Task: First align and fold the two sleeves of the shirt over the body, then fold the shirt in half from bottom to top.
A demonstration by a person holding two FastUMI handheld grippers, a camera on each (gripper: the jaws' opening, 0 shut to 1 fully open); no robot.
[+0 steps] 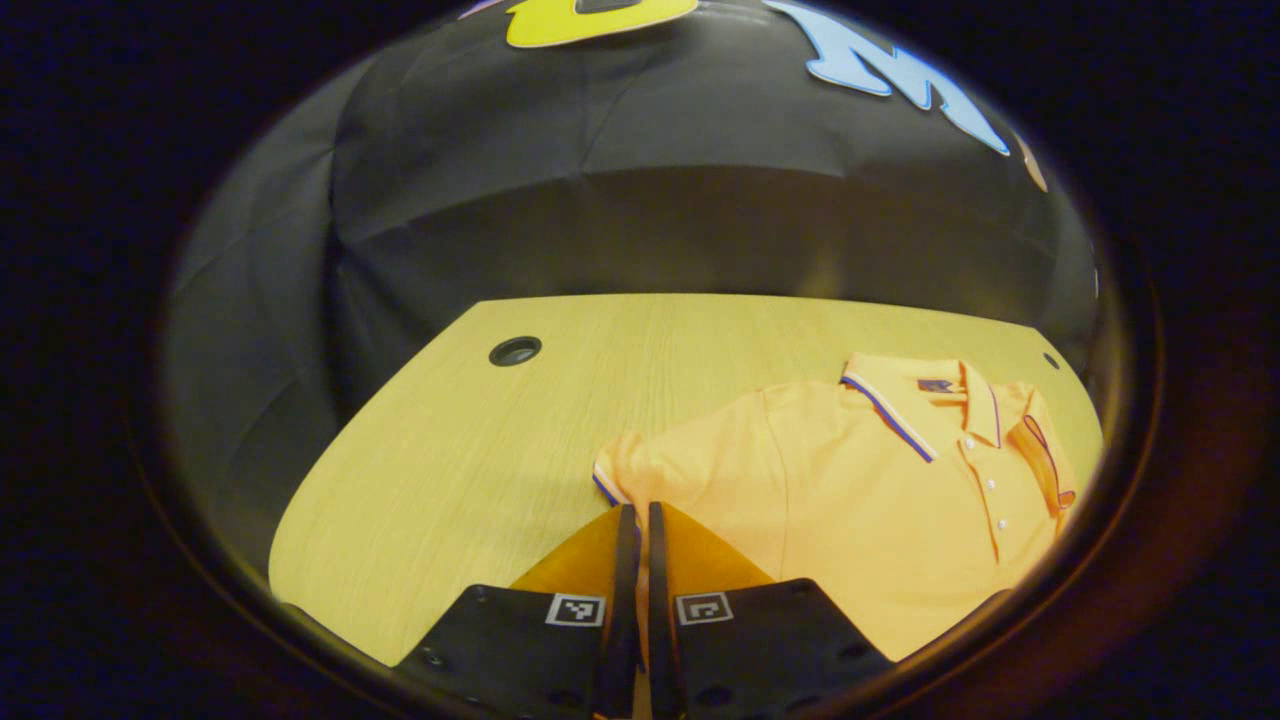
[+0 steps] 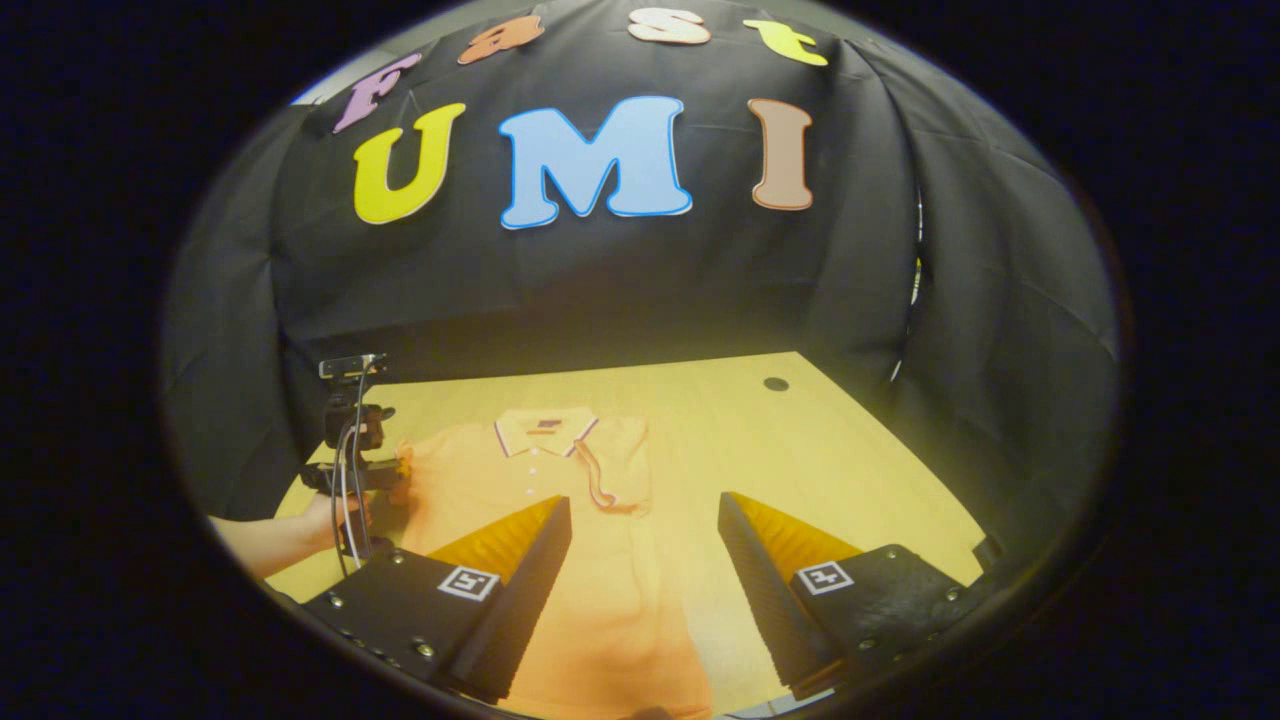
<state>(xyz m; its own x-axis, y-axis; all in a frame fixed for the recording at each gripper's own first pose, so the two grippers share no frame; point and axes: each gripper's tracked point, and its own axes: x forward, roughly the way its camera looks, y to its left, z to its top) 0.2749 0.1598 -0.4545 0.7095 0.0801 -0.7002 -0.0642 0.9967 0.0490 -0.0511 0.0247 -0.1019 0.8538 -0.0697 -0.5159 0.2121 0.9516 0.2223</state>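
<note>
Left gripper (image 1: 640, 530) pinched shut, seemingly on shirt (image 1: 850, 500) sleeve; right gripper (image 2: 645, 520) wide open above shirt.

Warm yellow light falls from above onto the table (image 1: 480, 440), brightest in the middle; the wall (image 2: 640, 290) behind stays dim. Both views bend strongly at the rim. The shirt (image 2: 610, 580) looks washed out and soft in the right gripper view
</note>
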